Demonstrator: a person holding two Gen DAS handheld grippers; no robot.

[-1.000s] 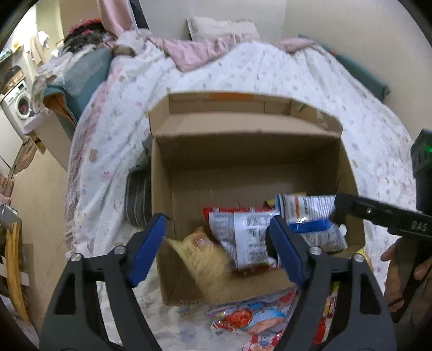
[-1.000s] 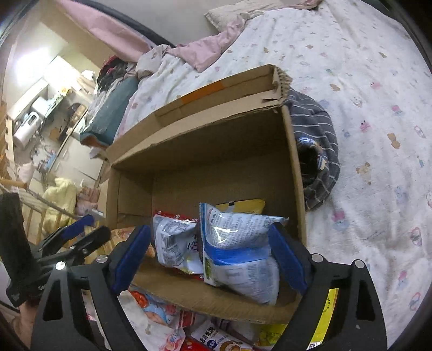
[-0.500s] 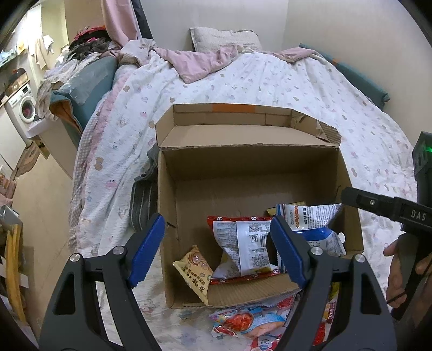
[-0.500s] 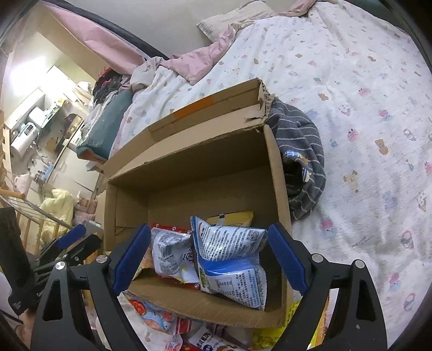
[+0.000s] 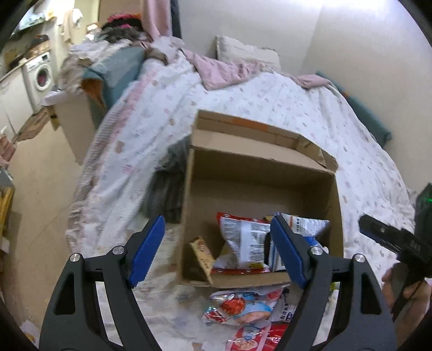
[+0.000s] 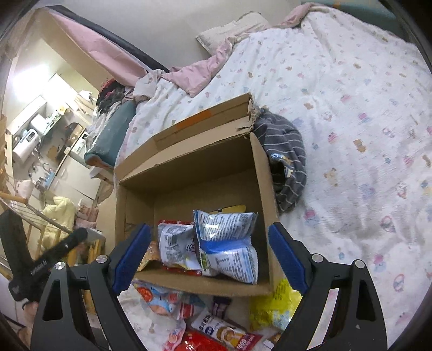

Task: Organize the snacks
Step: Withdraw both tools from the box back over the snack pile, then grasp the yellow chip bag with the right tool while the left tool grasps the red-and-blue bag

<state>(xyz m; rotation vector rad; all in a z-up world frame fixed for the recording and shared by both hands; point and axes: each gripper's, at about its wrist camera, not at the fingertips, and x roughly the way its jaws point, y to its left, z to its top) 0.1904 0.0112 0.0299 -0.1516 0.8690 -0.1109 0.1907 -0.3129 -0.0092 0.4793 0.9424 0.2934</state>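
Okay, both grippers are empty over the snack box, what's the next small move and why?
Probably lower the right gripper onto the yellow packet lying on the bed just in front of the box. Both grippers are open and hold nothing, three packets already sit in the box, and several still lie outside it.

A bed (image 5: 270,108) with a white printed cover fills the room, its pillow (image 5: 247,52) against the pale wall (image 5: 270,24). A pink blanket (image 5: 224,68) lies crumpled near the pillow. Left of the bed, bare floor (image 5: 40,175) leads toward a washer (image 5: 40,77).
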